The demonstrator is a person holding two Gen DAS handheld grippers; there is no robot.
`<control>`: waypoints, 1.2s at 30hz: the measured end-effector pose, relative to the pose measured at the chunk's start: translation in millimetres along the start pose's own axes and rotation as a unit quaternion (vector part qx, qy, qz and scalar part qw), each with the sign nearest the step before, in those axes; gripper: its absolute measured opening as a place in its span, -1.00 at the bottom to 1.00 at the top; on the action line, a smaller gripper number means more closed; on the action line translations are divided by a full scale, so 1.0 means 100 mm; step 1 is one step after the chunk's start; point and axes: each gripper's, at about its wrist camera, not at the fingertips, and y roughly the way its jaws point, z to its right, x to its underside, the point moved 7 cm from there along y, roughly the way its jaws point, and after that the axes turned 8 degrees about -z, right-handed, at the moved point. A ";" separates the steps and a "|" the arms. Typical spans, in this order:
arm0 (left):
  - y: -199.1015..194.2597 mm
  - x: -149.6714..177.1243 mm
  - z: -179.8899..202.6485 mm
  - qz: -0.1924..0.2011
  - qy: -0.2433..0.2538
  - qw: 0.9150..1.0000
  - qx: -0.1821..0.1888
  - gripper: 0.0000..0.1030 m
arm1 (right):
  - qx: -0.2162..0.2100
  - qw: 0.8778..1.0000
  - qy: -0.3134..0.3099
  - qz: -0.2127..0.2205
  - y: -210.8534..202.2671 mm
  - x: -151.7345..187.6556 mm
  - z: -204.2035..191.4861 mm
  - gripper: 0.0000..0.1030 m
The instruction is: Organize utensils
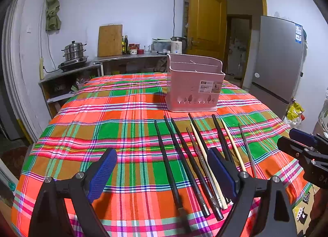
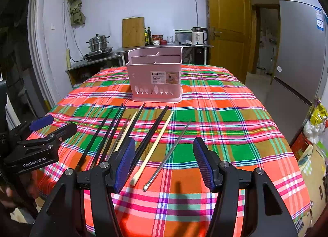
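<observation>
Both grippers are wide open and holding nothing: your left gripper (image 1: 162, 171) straddles the black chopsticks (image 1: 180, 161), your right gripper (image 2: 164, 162) straddles the pale wooden chopstick (image 2: 152, 147) and thin metal chopstick (image 2: 168, 153). They look light, stiff and probably slick on the plaid tablecloth (image 2: 225, 126), so pinch mid-shaft. The pink plastic utensil basket (image 2: 156, 73) stands upright just beyond their far tips.

Both wrist views sit low at the near edge of the bench (image 1: 102, 118), facing the far wall; left view sits left, and both share the pink basket (image 1: 193, 85) and chopsticks (image 2: 151, 146).
</observation>
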 end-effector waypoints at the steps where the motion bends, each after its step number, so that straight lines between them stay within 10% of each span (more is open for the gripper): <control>1: 0.00 0.00 0.00 0.000 0.000 1.000 0.000 0.75 | 0.000 1.000 0.000 0.000 0.00 0.00 0.00 0.15; 36: 0.01 0.03 0.01 0.000 -0.001 1.000 0.004 0.75 | 0.001 1.000 -0.002 -0.001 -0.01 -0.01 -0.01 0.15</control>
